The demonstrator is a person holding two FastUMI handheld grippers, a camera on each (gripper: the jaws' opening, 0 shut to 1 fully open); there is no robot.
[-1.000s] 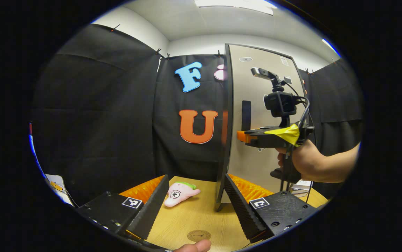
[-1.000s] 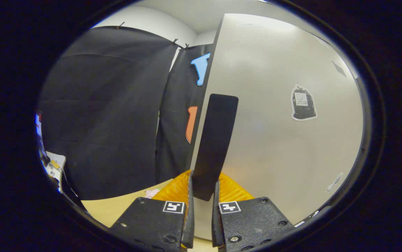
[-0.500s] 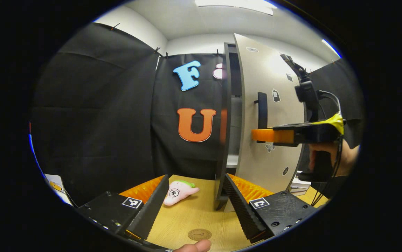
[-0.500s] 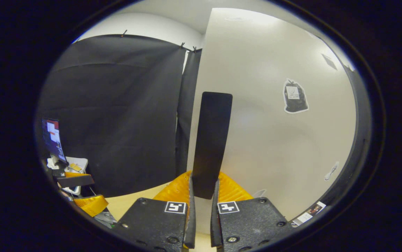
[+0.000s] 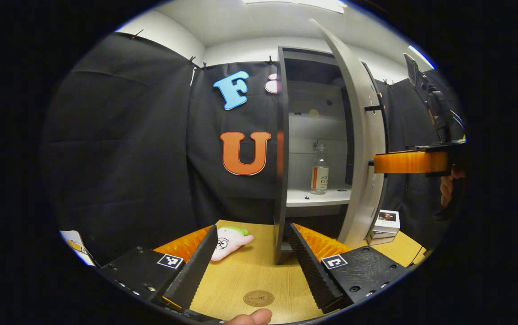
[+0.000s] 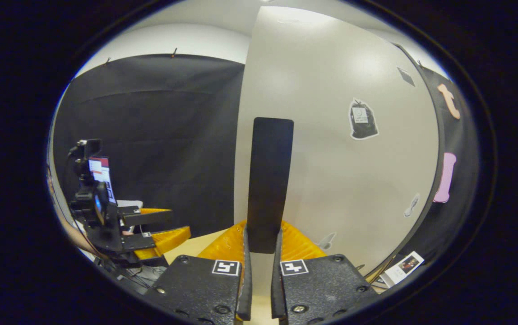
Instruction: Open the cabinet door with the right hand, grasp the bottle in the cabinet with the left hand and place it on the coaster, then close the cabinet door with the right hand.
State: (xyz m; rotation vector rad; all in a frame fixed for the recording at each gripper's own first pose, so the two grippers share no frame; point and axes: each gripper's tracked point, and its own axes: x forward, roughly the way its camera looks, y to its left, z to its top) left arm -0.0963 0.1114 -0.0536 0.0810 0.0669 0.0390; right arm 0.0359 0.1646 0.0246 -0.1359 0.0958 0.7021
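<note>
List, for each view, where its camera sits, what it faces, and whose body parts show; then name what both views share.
Left gripper view: rides the open left gripper, facing the open cabinet with the bottle on its shelf; a fingertip shows at the bottom.
Right gripper view: rides the right gripper, shut on the door handle, facing the cabinet door.
Shared: door, both grippers, table.
</note>
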